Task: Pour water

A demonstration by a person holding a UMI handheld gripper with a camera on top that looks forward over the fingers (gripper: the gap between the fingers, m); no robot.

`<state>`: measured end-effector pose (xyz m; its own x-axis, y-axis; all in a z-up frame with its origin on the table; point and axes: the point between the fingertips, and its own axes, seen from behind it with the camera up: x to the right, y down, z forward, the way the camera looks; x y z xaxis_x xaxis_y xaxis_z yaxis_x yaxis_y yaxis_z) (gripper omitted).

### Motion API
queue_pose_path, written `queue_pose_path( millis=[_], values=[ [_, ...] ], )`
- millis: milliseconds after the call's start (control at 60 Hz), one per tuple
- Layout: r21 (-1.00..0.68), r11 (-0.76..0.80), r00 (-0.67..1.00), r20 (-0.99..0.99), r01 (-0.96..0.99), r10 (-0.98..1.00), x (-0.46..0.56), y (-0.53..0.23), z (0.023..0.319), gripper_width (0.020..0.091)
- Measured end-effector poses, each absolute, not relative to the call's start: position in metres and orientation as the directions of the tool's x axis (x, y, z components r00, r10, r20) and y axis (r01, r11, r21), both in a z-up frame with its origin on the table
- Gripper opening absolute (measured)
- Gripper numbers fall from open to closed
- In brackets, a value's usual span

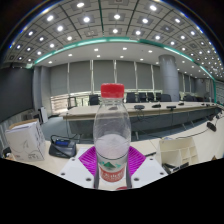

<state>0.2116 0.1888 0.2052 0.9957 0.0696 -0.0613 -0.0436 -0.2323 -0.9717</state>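
The water bottle, red cap on, stands upright between the gripper fingers, whose pink pads sit close at either side of its base; whether they press it I cannot tell. A white box sits left of the bottle, a paper cup to its right, likely the pouring target. Nothing blocks the way.

Conference room, long curved desks, rows of black office chairs, recessed ceiling spotlights, curtained wall
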Motion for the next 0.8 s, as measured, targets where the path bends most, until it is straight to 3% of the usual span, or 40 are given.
queue_pose_path(
  millis=[33, 300, 350, 433, 600, 667, 717, 800],
  values=[
    [-0.969, -0.247, 0.997, -0.042, -0.026, 0.061, 0.219, 0.194, 0.18, 0.0365],
    [-0.934, -0.358, 0.999, -0.022, -0.004, 0.045, 0.238, 0.175, 0.084, 0.0367],
    [-0.928, -0.373, 0.999, -0.015, 0.001, 0.04, 0.242, 0.166, 0.069, 0.0378],
    [-0.945, -0.328, 0.999, -0.013, 0.001, 0.041, 0.241, 0.172, 0.073, 0.0379],
    [-0.938, -0.346, 1.0, -0.01, -0.004, 0.014, 0.242, 0.166, 0.071, 0.0582],
    [-0.917, -0.397, 1.0, -0.03, -0.029, -0.004, 0.244, 0.159, 0.062, 0.0876],
    [-0.908, -0.418, 0.999, -0.036, -0.041, -0.021, 0.245, 0.151, 0.063, 0.0822],
    [-0.904, -0.425, 0.999, -0.023, -0.041, -0.048, 0.246, 0.134, 0.077, 0.0865]
  ],
)
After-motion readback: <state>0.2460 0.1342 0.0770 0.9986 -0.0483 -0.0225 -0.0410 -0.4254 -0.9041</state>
